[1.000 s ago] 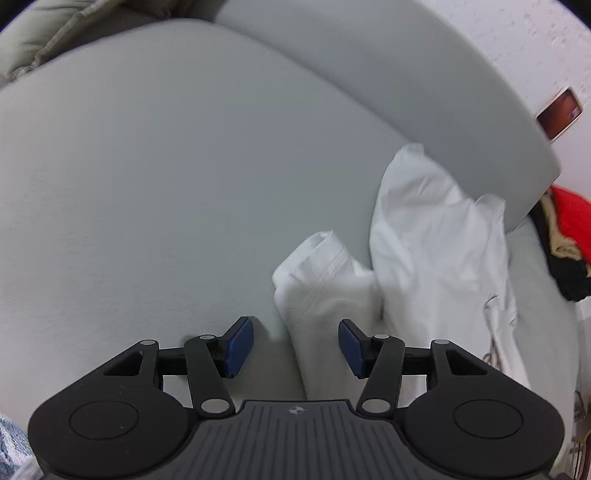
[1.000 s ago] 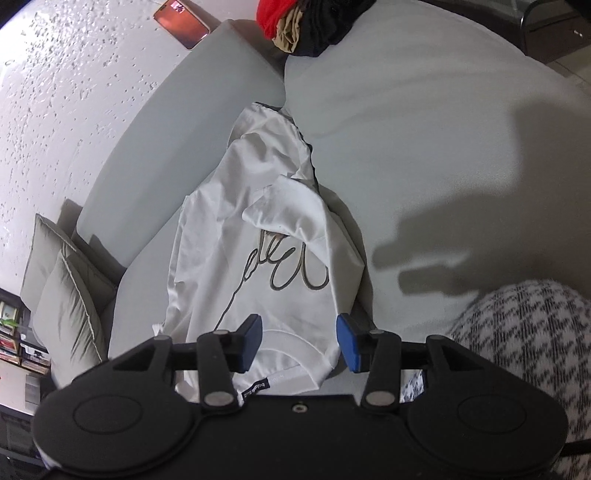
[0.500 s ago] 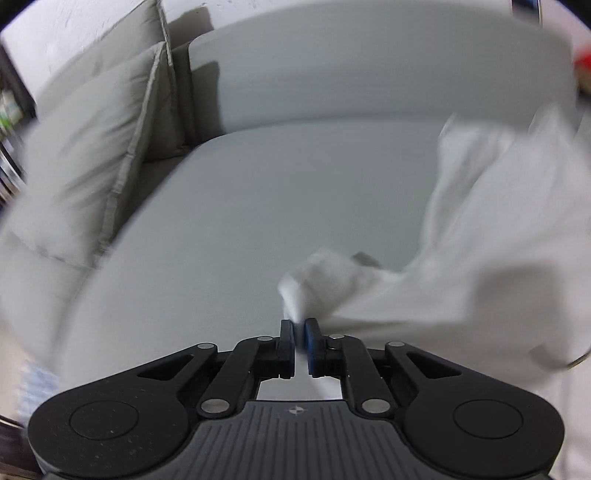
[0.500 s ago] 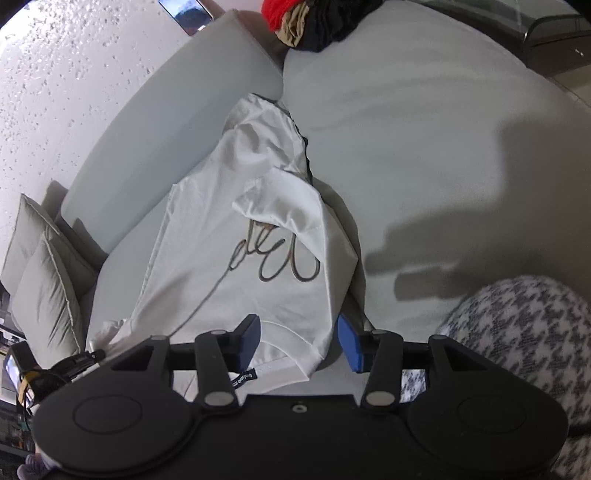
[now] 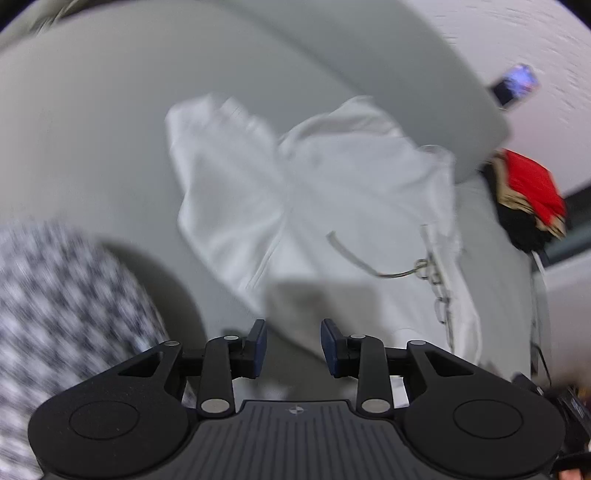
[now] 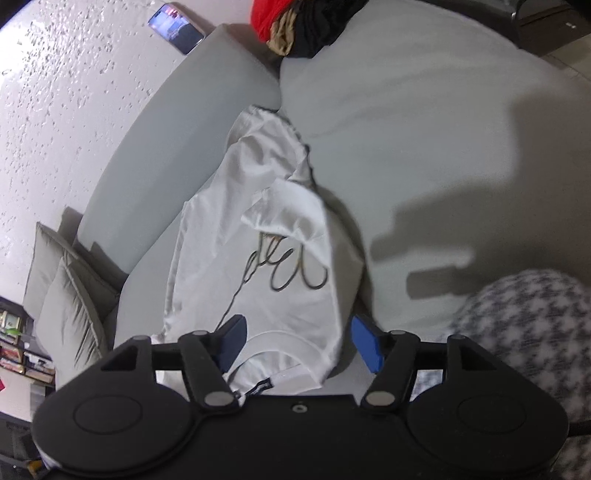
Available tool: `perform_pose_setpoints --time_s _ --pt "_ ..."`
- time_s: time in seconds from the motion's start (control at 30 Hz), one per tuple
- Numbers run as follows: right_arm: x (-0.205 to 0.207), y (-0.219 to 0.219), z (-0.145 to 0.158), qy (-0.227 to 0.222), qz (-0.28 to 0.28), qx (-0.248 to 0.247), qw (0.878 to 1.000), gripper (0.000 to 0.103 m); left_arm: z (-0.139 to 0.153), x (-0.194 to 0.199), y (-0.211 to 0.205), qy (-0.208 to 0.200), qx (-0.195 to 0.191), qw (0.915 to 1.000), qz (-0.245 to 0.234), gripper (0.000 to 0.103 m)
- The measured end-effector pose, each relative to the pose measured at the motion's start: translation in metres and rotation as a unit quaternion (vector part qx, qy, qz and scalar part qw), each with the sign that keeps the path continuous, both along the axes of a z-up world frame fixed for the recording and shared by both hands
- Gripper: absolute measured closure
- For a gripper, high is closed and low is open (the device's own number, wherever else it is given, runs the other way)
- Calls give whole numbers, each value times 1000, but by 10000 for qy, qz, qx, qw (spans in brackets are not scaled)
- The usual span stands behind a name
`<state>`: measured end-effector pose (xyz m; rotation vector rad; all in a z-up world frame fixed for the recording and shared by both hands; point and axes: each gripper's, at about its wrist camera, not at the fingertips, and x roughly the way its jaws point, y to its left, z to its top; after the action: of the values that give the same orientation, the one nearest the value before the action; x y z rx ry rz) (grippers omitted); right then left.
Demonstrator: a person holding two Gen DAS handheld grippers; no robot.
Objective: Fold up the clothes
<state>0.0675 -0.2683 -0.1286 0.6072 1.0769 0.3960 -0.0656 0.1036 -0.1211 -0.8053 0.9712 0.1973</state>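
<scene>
A white T-shirt (image 6: 266, 258) with a dark script print lies on the grey sofa seat (image 6: 406, 129), one sleeve folded over its chest. My right gripper (image 6: 299, 339) hovers over the collar end. Its jaws are opening, and cloth lies below them without touching the blue pads (image 6: 232, 332). The left wrist view is blurred. There the T-shirt (image 5: 314, 203) spreads ahead of my left gripper (image 5: 293, 347). Its jaws are opening too, with nothing gripped between them.
A red, tan and black clothes pile (image 6: 295, 22) (image 5: 528, 195) sits at the sofa's far end. A phone (image 6: 177, 26) rests on the backrest. Cushions (image 6: 66, 288) stand at the other end. Houndstooth fabric (image 6: 524, 332) (image 5: 55, 314) lies close to both grippers.
My left gripper shut on the sleeve half a second ago, has since let go and swung across to face the shirt's body. The right gripper's jaws have spread wider in place.
</scene>
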Motion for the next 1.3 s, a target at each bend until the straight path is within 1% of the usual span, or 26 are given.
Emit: perform_pose_setpoints --time_s 0.07,0.1,0.17,0.2,0.27,0.33,0.4,0.47,0.6,0.67,0.77,0.83,0.93,1.0,1.03,1.07,1.1,1.17,1.23,1.3 --pt "-1 4 1 -39 122 65 9999 41 -12 1 -2 125 -170 9996 175 65" --pt "-2 5 1 -77 162 82 9998 41 -17 0 -1 145 -259 9993 229 65" --pt "-3 4 2 -127 207 107 9996 41 -19 2 3 27 -398 9985 367 62" --pt "-3 3 1 -140 211 116 9996 41 -16 -4 3 -96 -516 9976 446 61" --pt "-3 0 -1 -119 143 140 9997 41 -16 -10 8 -314 -737 9951 581 60" --pt "-1 -2 -4 -68 72 200 9998 41 -18 -7 11 -494 -886 9926 672 60" --pt "0 -4 -6 -18 16 273 9996 41 -17 -9 11 -575 -985 9909 709 60" --pt "0 -6 -7 -56 17 306 9995 41 -14 -15 10 -625 -951 9906 754 60" --pt "4 -13 -11 -167 -55 324 9993 42 -17 -13 11 -631 -860 9900 926 63" --pt "8 -15 -14 -200 -93 374 9991 43 -16 -12 9 -622 -721 9910 937 63" --pt "16 -16 -17 -285 -153 322 9990 43 -22 0 7 -606 -515 9927 908 62" --pt "23 -16 -19 -342 -216 132 9991 43 -25 6 8 -607 -432 9934 870 60" --pt "37 -14 -23 -369 -310 -346 9982 43 -26 12 9 -610 -363 9941 824 60" --pt "48 -12 -28 -339 -266 -556 9975 49 -24 14 9 -545 -226 9951 791 71" --pt "54 -10 -31 -285 -237 -579 9976 54 -23 15 8 -485 -117 9958 769 88" --pt "58 -6 -34 -252 -180 -573 9979 56 -22 15 7 -425 -7 9963 746 95" --pt "63 -3 -35 -238 -118 -583 9979 57 -21 15 5 -402 109 9968 687 95" --pt "71 12 -35 -355 88 -827 9959 57 -19 15 2 -355 303 9972 587 96" --pt "80 30 -34 -487 294 -1220 9909 57 -17 16 0 -314 421 9972 529 96" --pt "91 49 -36 -483 435 -1758 9823 58 -15 16 -1 -288 492 9972 478 96"
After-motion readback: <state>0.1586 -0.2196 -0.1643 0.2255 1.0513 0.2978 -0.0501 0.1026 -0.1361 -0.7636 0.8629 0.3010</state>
